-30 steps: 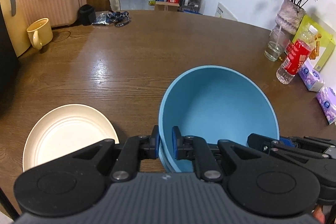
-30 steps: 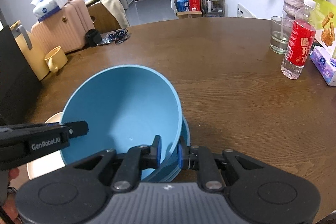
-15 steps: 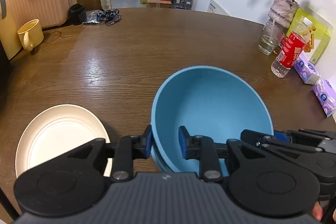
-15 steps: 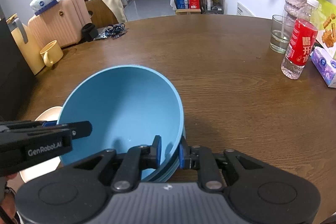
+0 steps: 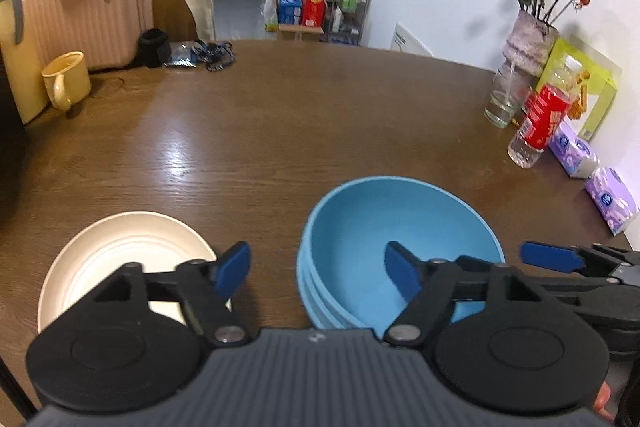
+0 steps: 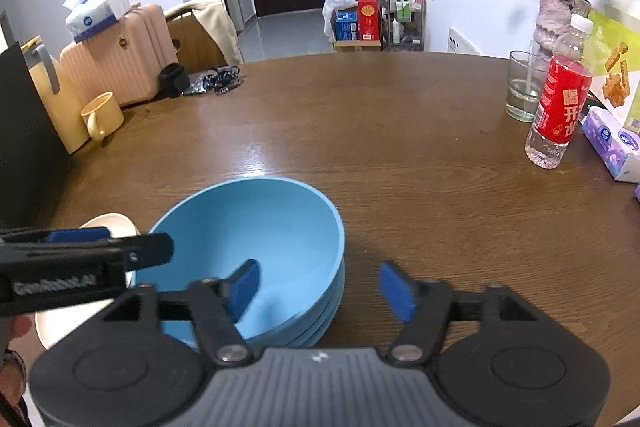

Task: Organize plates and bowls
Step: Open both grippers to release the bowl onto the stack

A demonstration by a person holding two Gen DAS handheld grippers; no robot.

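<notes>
A stack of blue bowls (image 5: 400,227) stands nested on the wooden table, also in the right wrist view (image 6: 256,223). A cream plate (image 5: 120,251) lies to its left; its edge shows in the right wrist view (image 6: 108,223). My left gripper (image 5: 318,271) is open, its jaws straddling the stack's left rim without touching. My right gripper (image 6: 318,287) is open, its jaws straddling the right rim. Each gripper shows in the other's view, the right (image 5: 560,259) and the left (image 6: 80,251).
A yellow mug (image 5: 66,81) and pink suitcase (image 5: 88,11) sit at the far left. A glass (image 6: 524,91), red-labelled bottle (image 6: 560,107), vase of flowers (image 6: 560,15) and tissue packs (image 5: 610,195) line the right edge. The table (image 5: 300,115) stretches ahead.
Both grippers have opened and let go of the top blue bowl, which now rests level in the stack. Both have drawn back slightly.
</notes>
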